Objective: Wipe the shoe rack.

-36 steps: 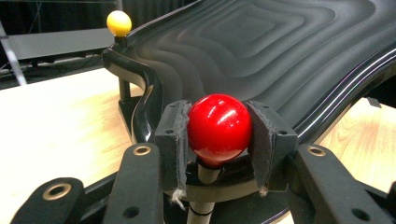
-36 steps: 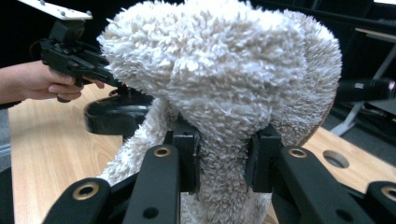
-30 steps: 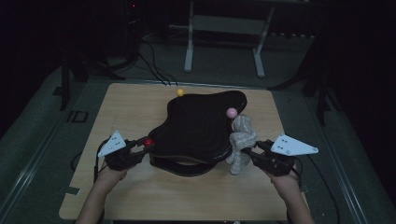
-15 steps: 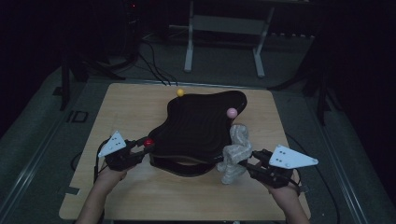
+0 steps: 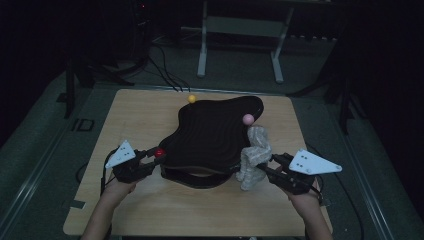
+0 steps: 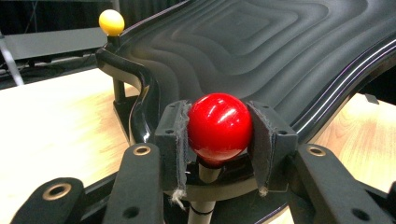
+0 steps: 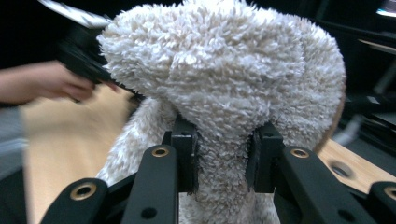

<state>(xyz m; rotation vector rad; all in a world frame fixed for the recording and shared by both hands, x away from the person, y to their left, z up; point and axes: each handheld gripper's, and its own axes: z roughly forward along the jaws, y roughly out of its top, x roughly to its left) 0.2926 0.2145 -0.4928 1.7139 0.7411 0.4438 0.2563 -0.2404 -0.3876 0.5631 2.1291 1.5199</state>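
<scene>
Two grippers work a black tray [image 5: 215, 135] at frame centre.
The left gripper [image 6: 219, 135] clamps a red knob [image 6: 219, 127]; the right gripper [image 7: 222, 154] pinches a plush toy [image 7: 224, 74], lower right.

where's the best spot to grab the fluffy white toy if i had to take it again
Take the fluffy white toy at its narrow waist, below the wide upper part, coming in level from the table's right edge. The right gripper is shut on it there: the pile squeezes in between the pads, and the bulge above probably keeps it from slipping down. On its other side stands the black wavy board.
</scene>
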